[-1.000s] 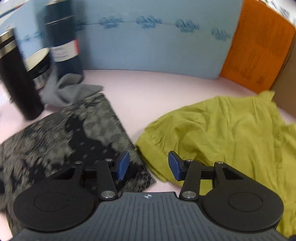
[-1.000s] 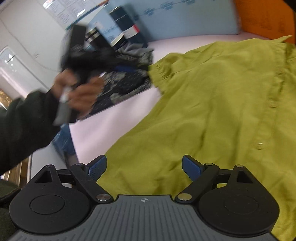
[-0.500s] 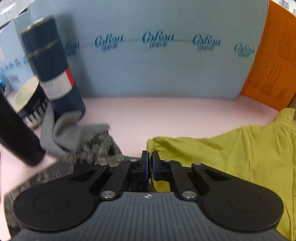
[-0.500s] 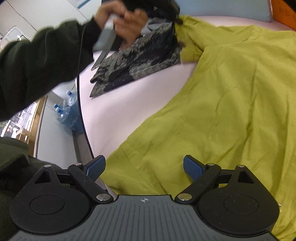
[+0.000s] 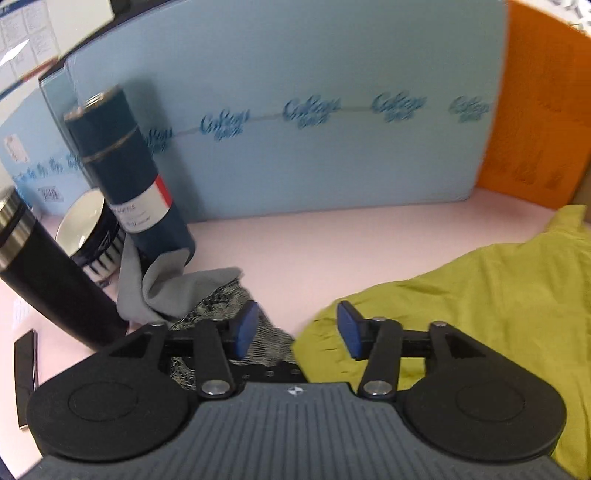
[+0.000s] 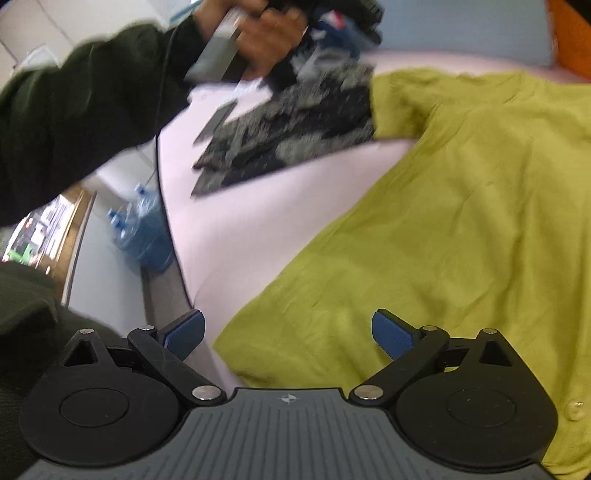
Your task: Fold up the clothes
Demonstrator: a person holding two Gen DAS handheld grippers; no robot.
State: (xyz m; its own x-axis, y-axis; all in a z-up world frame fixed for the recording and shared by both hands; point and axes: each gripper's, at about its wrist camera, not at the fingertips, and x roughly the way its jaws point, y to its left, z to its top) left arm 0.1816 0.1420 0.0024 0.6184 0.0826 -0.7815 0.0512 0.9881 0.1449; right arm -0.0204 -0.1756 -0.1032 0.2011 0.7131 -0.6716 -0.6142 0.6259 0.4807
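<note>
An olive-green button shirt (image 5: 491, 306) (image 6: 461, 221) lies spread on the pale pink table (image 5: 295, 243). Its sleeve cuff (image 5: 317, 339) sits just below and right of my left gripper (image 5: 295, 328), which is open with nothing between its blue pads. My right gripper (image 6: 288, 332) is open too, hovering over the shirt's near hem corner (image 6: 236, 343) at the table's edge. A folded black-and-grey patterned garment (image 5: 225, 314) (image 6: 291, 125) lies left of the shirt. A hand (image 6: 266, 33) holds the left gripper at the top of the right wrist view.
A dark blue cylinder (image 5: 125, 184), a black tumbler (image 5: 44, 273), a striped cup (image 5: 88, 236) and a grey cloth (image 5: 166, 284) crowd the back left. A blue foam board (image 5: 295, 110) and an orange board (image 5: 535, 110) wall the back. A dark phone (image 5: 26, 369) lies at left. Water bottles (image 6: 144, 229) stand on the floor.
My left gripper shut at the sleeve cuff half a second ago and has now opened and lifted back. The right gripper stayed open and drifted toward the shirt's hem corner.
</note>
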